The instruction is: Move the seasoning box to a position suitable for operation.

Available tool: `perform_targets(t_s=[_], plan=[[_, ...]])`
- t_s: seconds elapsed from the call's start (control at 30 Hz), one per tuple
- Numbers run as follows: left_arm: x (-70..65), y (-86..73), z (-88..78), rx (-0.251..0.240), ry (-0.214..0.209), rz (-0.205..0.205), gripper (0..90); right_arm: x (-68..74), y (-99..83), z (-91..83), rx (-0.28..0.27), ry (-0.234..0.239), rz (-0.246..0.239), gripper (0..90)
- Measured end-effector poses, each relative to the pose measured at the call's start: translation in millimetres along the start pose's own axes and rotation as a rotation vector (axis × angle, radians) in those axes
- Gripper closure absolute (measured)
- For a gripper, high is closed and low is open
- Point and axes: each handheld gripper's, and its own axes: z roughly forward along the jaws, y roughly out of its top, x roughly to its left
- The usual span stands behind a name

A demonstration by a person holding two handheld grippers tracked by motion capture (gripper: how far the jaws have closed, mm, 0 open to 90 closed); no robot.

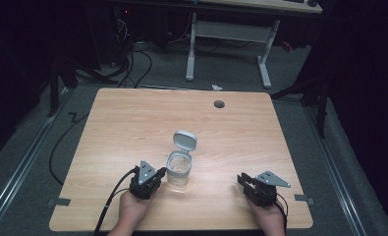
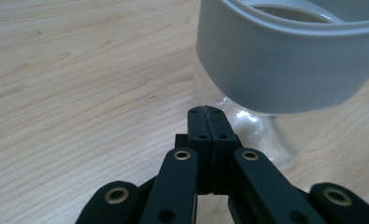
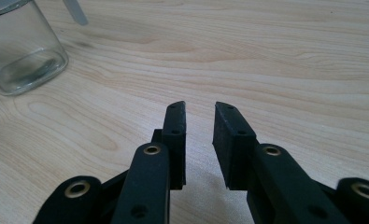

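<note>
Clear glass jar point(image 1: 179, 170) stands near-centre on the wooden table point(image 1: 132, 123), grey flip lid point(image 1: 185, 140) already open and nothing grasped, so work looks early. Left gripper point(image 1: 158, 175), jaws pressed together and empty, sits just left of the jar; right gripper point(image 1: 242, 179) is narrowly parted, well apart at right. Dim room, grey carpet, white desk frame point(image 1: 228, 44) far behind.

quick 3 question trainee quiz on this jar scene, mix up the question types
1. True or false: the lid of the glass jar is flipped open.
2. Which gripper has its jaws closed together? A) left gripper B) right gripper
3. Fill in: the jar stands on the wooden ____.

Key: 1 true; 2 A; 3 table
</note>
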Motion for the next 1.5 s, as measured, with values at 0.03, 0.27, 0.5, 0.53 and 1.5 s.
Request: perform_targets(t_s=[0.03,0.27,0.5,0.53,1.5], plan=[[-1.7,-0.9,-0.6,0.002,-0.004,0.0,90.0,0.0,-0.1,0.1,0.0,-0.001,-0.001,74.7],[-7.9,-5.4,-0.8,0.01,-0.015,0.001,90.0,0.6,-0.3,0.3,0.0,0.005,0.0,74.3],[-9.4,-6.8,0.2,0.012,-0.02,-0.002,90.0,0.3,-0.5,0.9,0.003,0.01,-0.007,74.1],[-9.5,-6.8,0.2,0.012,-0.02,-0.002,90.0,0.2,-0.5,0.9,0.004,0.014,-0.008,73.9],[-25.4,-17.8,-27.6,0.035,-0.118,-0.044,90.0,42.1,37.3,36.4,-0.018,0.086,-0.081,77.5]])
